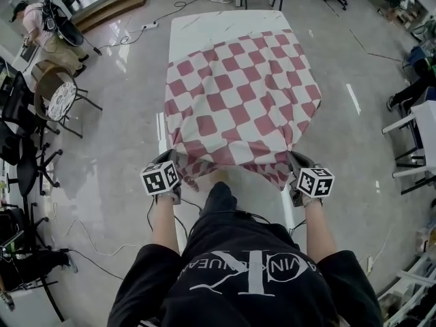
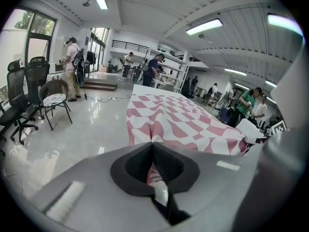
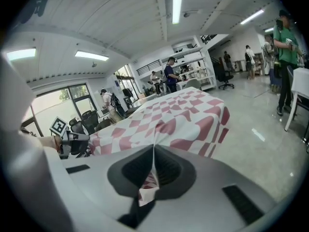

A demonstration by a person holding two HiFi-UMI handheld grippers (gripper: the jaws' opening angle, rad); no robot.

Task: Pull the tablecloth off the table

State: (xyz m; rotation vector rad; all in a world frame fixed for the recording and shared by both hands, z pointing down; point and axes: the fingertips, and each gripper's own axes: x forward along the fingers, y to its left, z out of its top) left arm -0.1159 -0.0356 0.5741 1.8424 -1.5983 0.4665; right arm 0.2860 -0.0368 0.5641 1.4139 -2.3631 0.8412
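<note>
We are pinching red-and-white checked fabric tablecloth at both near corners.
- Left hand-held gripper is clamping shut on left corner, right hand-held gripper on right corner.
- Cloth is lying over near part of white rectangular counter; far end is showing bare.
- Step in hand, we are judging: mid-pull toward us.
- Next move is calling for an even backward draw with both grips tight, until far hem is clearing near edge.

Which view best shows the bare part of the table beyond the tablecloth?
The head view: from above, the white table lies bare at its far end, past the checked tablecloth. The left gripper view shows only a thin white strip of it; in the right gripper view I make out only cloth.
</note>
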